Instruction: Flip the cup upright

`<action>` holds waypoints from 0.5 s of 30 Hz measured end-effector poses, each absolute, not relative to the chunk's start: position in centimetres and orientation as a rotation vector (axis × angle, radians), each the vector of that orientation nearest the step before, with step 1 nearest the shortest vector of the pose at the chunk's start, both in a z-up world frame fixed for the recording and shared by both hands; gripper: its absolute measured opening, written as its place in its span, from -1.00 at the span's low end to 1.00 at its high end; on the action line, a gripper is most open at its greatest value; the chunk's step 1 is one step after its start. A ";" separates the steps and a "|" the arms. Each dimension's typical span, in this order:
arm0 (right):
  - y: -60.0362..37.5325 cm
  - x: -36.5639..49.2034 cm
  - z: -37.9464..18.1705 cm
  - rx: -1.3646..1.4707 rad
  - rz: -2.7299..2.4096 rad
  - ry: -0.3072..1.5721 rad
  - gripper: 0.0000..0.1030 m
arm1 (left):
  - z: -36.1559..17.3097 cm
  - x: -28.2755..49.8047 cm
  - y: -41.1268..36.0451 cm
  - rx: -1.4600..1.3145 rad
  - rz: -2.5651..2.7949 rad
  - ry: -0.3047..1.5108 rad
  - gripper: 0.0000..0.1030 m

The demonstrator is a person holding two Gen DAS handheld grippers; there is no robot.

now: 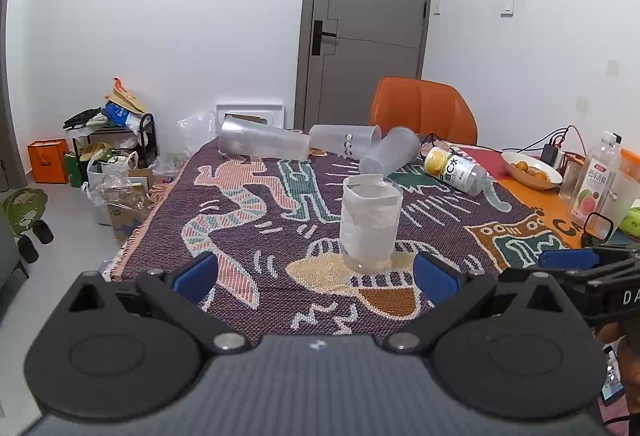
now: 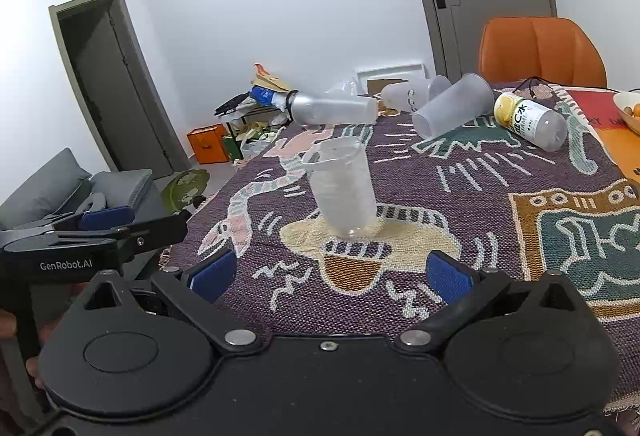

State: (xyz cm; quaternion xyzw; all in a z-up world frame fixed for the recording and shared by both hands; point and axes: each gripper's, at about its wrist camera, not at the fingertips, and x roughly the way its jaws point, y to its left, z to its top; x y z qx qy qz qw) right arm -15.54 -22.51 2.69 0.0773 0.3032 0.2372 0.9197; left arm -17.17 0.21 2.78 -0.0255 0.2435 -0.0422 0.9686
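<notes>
A frosted clear plastic cup point(image 1: 371, 222) stands upright, mouth up, on the patterned cloth point(image 1: 248, 236) in the middle of the table; it also shows in the right wrist view point(image 2: 345, 191). My left gripper point(image 1: 316, 278) is open and empty, just short of the cup. My right gripper point(image 2: 330, 276) is open and empty, also a little short of the cup. Three more frosted cups lie on their sides at the far end: one at the left point(image 1: 264, 143), one in the middle point(image 1: 344, 140), one leaning point(image 1: 390, 155).
A yellow-labelled bottle point(image 1: 456, 168) lies on its side at the right. A bowl of fruit point(image 1: 531, 168), a guava drink bottle point(image 1: 596, 179) and cables sit at the far right. An orange chair point(image 1: 424, 109) stands behind the table. The cloth's left edge point(image 1: 136, 236) drops to the cluttered floor.
</notes>
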 end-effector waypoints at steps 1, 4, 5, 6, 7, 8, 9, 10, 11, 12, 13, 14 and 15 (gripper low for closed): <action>-22.5 -15.6 2.7 0.159 0.488 0.622 1.00 | 2.8 -17.2 0.3 -0.052 -0.083 0.490 1.00; -22.5 -15.6 2.8 0.158 0.490 0.619 1.00 | 3.0 -17.3 0.5 -0.056 -0.075 0.488 1.00; -22.5 -15.6 2.8 0.158 0.492 0.617 1.00 | 3.0 -17.4 0.6 -0.059 -0.079 0.490 1.00; -22.5 -15.6 2.8 0.160 0.494 0.617 1.00 | 3.0 -17.4 0.6 -0.061 -0.082 0.492 1.00; -22.5 -15.6 2.8 0.161 0.495 0.618 1.00 | 3.0 -17.4 0.5 -0.061 -0.077 0.494 1.00; -22.5 -15.6 2.8 0.163 0.497 0.619 1.00 | 3.0 -17.4 0.5 -0.059 -0.072 0.493 1.00; -22.6 -15.6 2.7 0.166 0.497 0.619 1.00 | 3.0 -17.4 0.4 -0.056 -0.071 0.493 1.00; -22.6 -15.6 2.7 0.168 0.495 0.619 1.00 | 3.0 -17.4 0.4 -0.052 -0.074 0.494 1.00; -22.6 -15.6 2.6 0.168 0.491 0.618 1.00 | 3.0 -17.4 0.3 -0.050 -0.076 0.495 1.00; -22.6 -15.6 2.7 0.164 0.483 0.614 1.00 | 3.0 -17.4 0.3 -0.050 -0.074 0.494 1.00; -22.6 -15.5 2.7 0.161 0.476 0.609 1.00 | 3.0 -17.4 0.3 -0.050 -0.073 0.494 1.00; -22.6 -15.5 2.8 0.157 0.473 0.604 1.00 | 3.0 -17.4 0.3 -0.049 -0.071 0.493 1.00; -22.6 -15.5 2.8 0.155 0.475 0.601 1.00 | 3.0 -17.4 0.2 -0.047 -0.071 0.494 1.00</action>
